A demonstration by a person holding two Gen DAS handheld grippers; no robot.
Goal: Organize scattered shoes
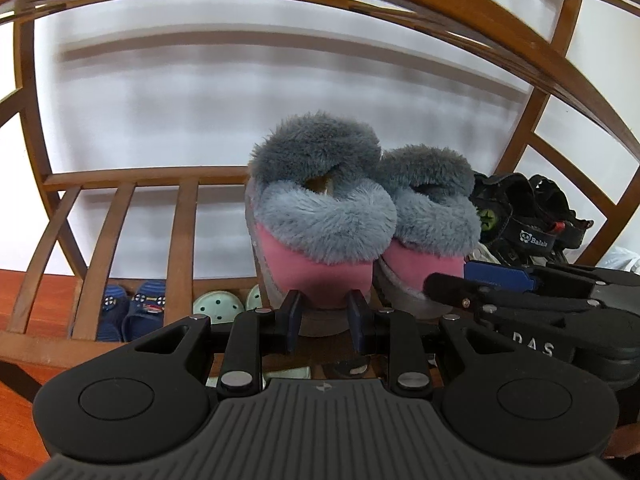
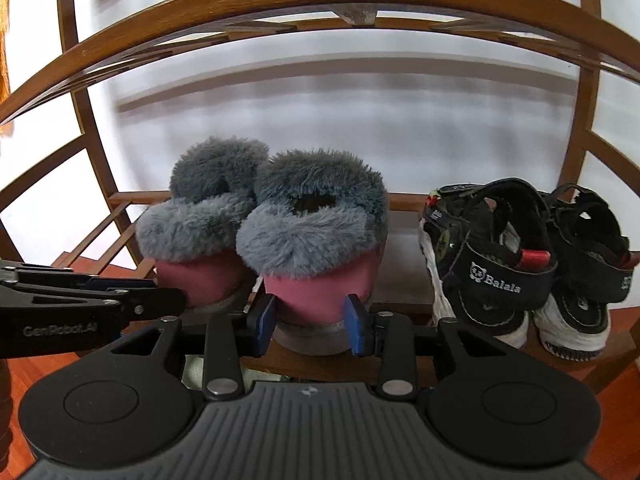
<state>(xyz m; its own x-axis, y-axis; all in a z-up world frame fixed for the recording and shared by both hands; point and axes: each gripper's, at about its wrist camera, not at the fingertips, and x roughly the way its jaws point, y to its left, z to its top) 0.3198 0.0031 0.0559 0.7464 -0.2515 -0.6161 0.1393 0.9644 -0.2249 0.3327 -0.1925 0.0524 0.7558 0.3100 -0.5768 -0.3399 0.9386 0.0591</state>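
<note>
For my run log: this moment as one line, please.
left gripper: grips left slipper | right gripper: grips right slipper | both on shelf

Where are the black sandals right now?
In the right wrist view, the black sandals stand on the wooden shoe rack at the right, beside the fluffy pink slippers.

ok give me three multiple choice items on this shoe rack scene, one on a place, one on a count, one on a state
1. Where do the black strapped sandals stand relative to the pink slippers with grey fur cuffs?
A to their right
B to their left
C on the shelf above

2. How many pink fur slippers are on the wooden slatted shelf?
A one
B two
C four

3. What is the right gripper doing?
A hanging open, clear of everything
B clamped on a sandal strap
C its jaws flanking a pink slipper heel

Key: 1 A, the sandals sit at the shelf's right end; 2 B, a side-by-side pair; 3 C, blue pads either side of the heel.
</note>
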